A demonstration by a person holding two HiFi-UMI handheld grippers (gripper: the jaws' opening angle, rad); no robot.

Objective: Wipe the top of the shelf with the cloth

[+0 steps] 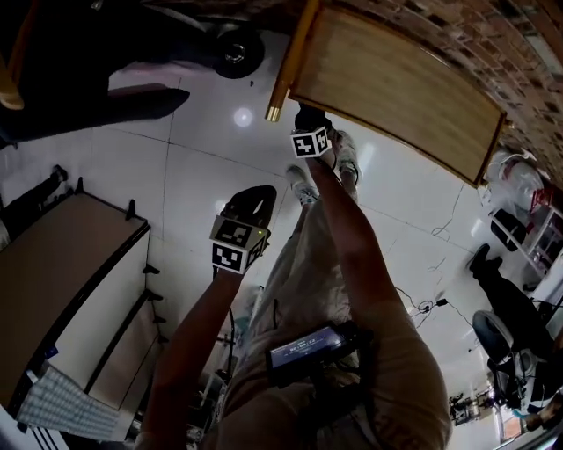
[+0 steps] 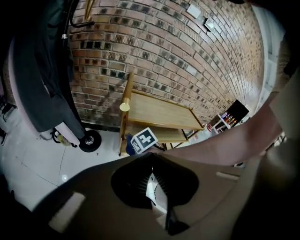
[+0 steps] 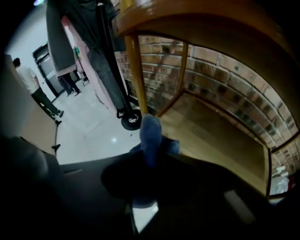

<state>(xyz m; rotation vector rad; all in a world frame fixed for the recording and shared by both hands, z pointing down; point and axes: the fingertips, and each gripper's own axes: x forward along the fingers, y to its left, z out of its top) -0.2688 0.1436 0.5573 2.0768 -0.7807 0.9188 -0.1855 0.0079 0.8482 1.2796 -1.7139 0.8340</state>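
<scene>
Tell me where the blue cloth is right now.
The blue cloth is clamped in the right gripper, centre of the right gripper view, lower than the shelf top and beside the shelf's corner post.

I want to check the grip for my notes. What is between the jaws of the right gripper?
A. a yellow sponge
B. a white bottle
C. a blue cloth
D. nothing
C: in the right gripper view, the right gripper is shut on a blue cloth, which sticks out past its jaws.
</scene>
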